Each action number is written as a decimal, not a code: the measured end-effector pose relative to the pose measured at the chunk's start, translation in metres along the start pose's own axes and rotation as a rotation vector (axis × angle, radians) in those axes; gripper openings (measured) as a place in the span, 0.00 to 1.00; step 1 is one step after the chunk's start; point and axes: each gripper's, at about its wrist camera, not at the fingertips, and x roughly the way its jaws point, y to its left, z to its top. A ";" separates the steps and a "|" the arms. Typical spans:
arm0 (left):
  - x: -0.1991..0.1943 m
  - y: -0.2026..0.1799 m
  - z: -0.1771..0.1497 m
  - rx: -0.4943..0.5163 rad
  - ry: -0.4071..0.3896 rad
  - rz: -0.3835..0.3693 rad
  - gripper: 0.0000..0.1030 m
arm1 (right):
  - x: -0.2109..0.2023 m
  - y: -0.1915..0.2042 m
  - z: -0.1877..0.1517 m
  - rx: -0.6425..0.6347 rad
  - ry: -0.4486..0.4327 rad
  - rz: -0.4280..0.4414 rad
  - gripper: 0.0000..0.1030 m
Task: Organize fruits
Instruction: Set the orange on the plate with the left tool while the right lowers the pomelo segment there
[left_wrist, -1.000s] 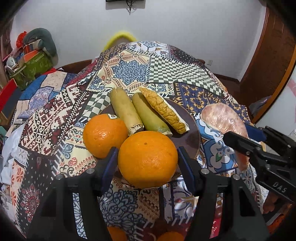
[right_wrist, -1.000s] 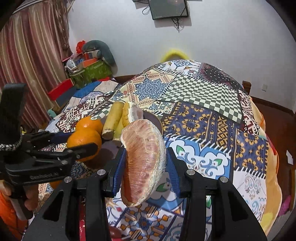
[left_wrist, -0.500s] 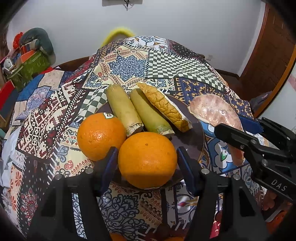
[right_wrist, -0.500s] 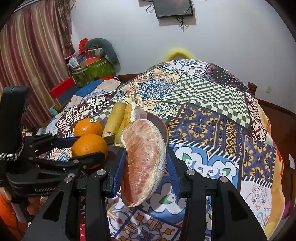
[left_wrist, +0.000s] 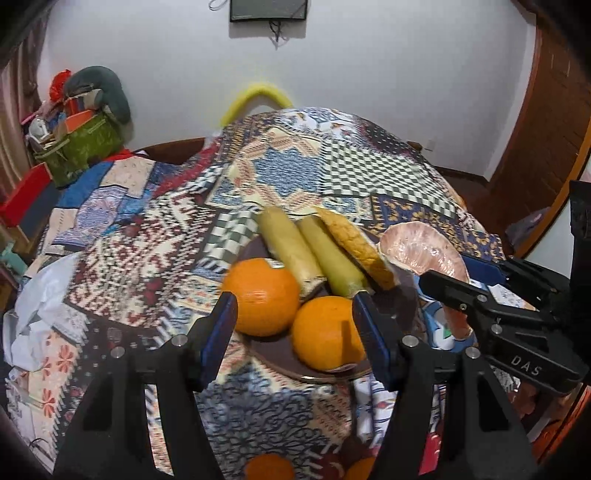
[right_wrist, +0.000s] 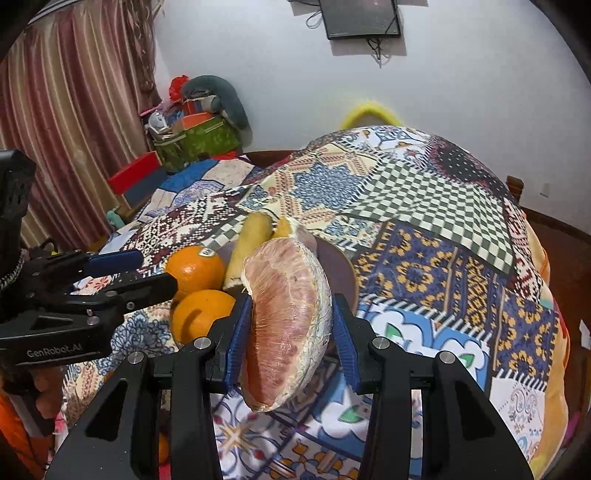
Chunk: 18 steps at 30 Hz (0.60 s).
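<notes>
1. Since the earlier frame, the front orange has been released by the left gripper, whose jaws now stand wide apart.
2. A wrapped pomelo wedge is clamped between the right gripper fingers.
3. Both oranges rest on the dark plate, beside sugarcane pieces.

This was a lived-in home room. A patchwork cloth covered the table, striped curtains hung far left, and 1 wall-mounted screen sat high on the far wall.
</notes>
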 end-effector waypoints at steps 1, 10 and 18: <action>-0.002 0.004 0.000 -0.003 -0.002 0.010 0.62 | 0.002 0.003 0.001 -0.008 0.001 0.002 0.39; -0.003 0.025 -0.007 -0.042 0.002 0.034 0.63 | 0.030 0.025 0.011 -0.070 0.043 0.034 0.39; 0.003 0.029 -0.010 -0.046 0.015 0.038 0.63 | 0.043 0.029 0.012 -0.104 0.081 0.026 0.40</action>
